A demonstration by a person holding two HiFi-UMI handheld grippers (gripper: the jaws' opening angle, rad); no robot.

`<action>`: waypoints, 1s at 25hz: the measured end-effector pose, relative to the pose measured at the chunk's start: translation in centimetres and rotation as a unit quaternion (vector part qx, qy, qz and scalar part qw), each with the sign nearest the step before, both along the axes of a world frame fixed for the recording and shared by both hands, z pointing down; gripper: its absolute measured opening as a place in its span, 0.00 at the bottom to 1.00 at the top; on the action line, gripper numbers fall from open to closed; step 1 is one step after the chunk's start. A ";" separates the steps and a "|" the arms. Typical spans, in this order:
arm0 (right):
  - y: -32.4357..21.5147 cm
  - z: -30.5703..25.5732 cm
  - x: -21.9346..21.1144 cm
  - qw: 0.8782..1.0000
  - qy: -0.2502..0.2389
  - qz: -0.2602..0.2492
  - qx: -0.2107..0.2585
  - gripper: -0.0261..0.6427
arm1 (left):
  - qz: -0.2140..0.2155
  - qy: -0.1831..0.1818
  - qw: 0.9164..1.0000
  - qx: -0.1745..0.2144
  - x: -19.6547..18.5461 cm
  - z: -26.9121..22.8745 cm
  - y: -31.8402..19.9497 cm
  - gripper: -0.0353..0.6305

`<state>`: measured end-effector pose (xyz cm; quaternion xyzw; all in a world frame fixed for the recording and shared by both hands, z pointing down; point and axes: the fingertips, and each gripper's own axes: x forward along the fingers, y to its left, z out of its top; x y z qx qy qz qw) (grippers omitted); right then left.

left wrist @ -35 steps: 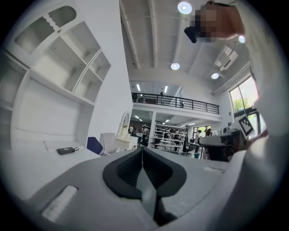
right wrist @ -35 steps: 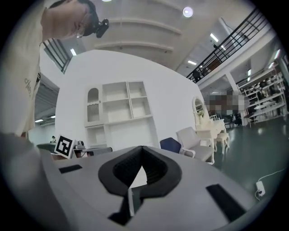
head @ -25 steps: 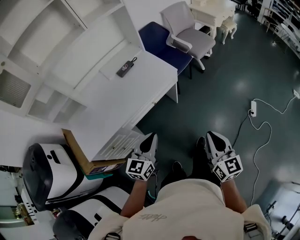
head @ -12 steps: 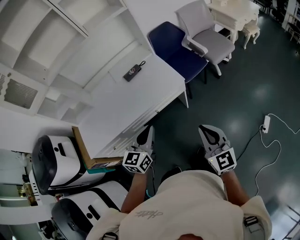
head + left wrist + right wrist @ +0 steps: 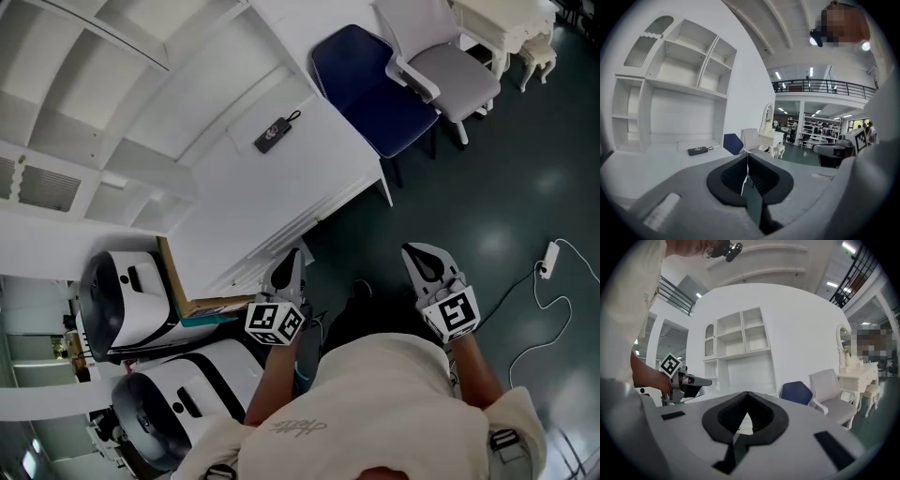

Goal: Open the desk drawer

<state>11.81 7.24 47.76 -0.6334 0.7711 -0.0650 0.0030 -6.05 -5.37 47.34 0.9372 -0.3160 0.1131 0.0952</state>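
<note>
Change: left gripper (image 5: pixel 292 258) has edged nearer the desk (image 5: pixel 272 183) front; right gripper (image 5: pixel 413 254) stays alongside.
Jaws: both pairs pressed together, empty.
Drawer (image 5: pixel 298 228): shut, flush under the desktop.

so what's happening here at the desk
A person stands at the white desk with shelves, holding a grey two-jaw tool in each hand. The left tool is close to the desk's front edge, and the right tool hangs over the dark floor. Both tools are shut and hold nothing.
</note>
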 end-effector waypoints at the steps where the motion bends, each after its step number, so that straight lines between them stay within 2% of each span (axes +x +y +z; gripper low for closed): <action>1: -0.4 0.2 0.0 1.000 -0.003 -0.007 -0.004 0.04 | -0.003 -0.005 1.000 0.001 0.3 0.2 -0.5 0.08; 5: -2.5 1.0 0.7 0.999 -0.015 -0.022 -0.019 0.04 | -0.001 -0.016 1.000 -0.003 2.6 1.1 -3.0 0.08; 8: -3.5 1.5 2.0 0.999 0.013 -0.021 -0.030 0.04 | 0.017 -0.013 1.000 -0.008 5.4 2.1 -4.3 0.08; 10: -4.1 1.7 3.0 0.999 0.034 -0.016 -0.036 0.04 | 0.028 -0.007 1.000 -0.012 7.2 2.5 -5.0 0.08; 15: -6.8 0.5 5.9 0.999 0.011 0.005 -0.042 0.04 | 0.027 0.023 0.999 -0.027 10.2 2.0 -8.9 0.08; 20: -12.3 -0.1 6.7 0.999 0.028 -0.006 -0.047 0.04 | 0.034 0.016 0.999 -0.007 10.2 0.8 -13.1 0.08; 25: -20.1 -1.2 4.5 0.999 0.014 -0.029 -0.035 0.04 | 0.038 -0.005 0.999 0.002 8.3 1.5 -18.1 0.08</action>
